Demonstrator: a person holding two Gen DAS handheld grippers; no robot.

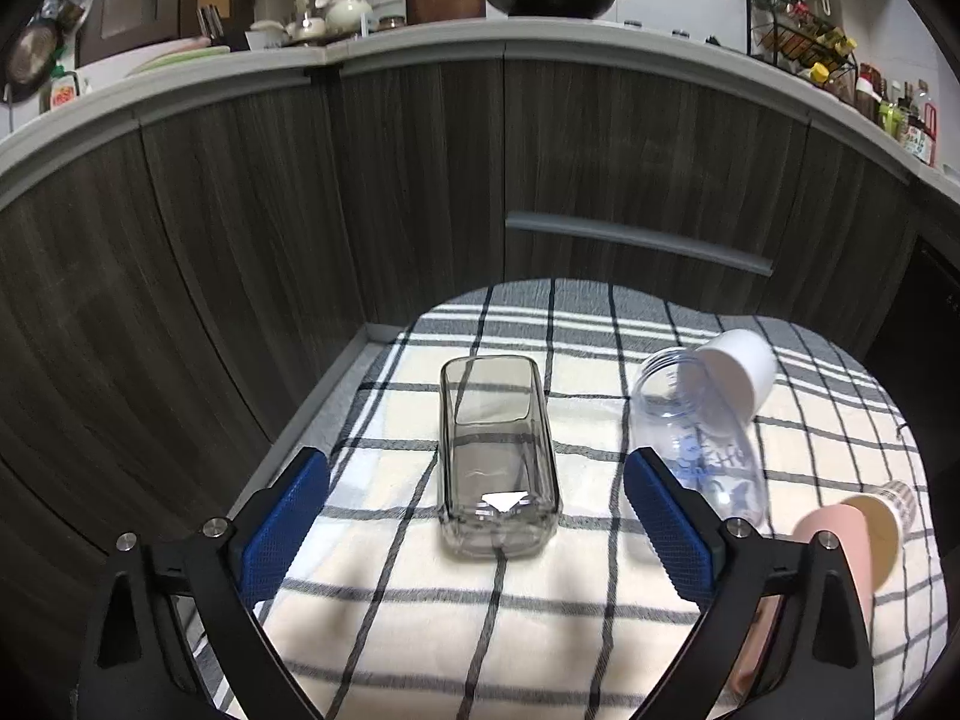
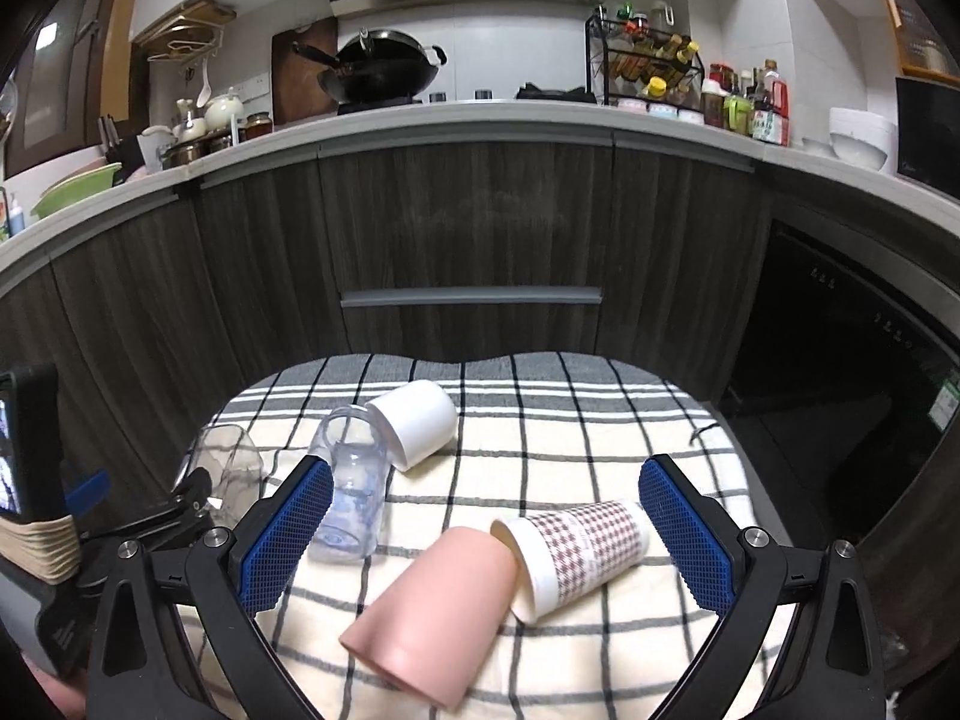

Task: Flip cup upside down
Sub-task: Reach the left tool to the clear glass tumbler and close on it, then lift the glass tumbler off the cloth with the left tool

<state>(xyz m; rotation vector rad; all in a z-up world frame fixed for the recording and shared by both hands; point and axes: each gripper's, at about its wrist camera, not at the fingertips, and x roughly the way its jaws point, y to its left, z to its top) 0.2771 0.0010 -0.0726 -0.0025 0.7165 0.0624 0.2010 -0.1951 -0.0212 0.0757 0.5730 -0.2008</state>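
Several cups lie on their sides on a checked cloth point(image 1: 600, 630). A square clear glass cup point(image 1: 495, 450) lies between the open fingers of my left gripper point(image 1: 477, 516), untouched; it shows at the far left in the right wrist view point(image 2: 231, 456). A clear plastic cup point(image 1: 699, 438) with blue print and a white cup point(image 1: 738, 372) lie to its right. In the right wrist view a pink cup point(image 2: 432, 600) and a houndstooth paper cup point(image 2: 576, 552) lie between the open fingers of my right gripper point(image 2: 486, 522), with the clear plastic cup point(image 2: 351, 486) and white cup point(image 2: 414, 420) beyond.
Dark wood cabinets point(image 2: 468, 228) with a grey drawer handle point(image 2: 471, 297) stand just behind the cloth-covered table. The countertop above holds a wok point(image 2: 384, 72), a spice rack point(image 2: 651, 66) and bottles. The left gripper's body point(image 2: 120, 534) is at the lower left of the right wrist view.
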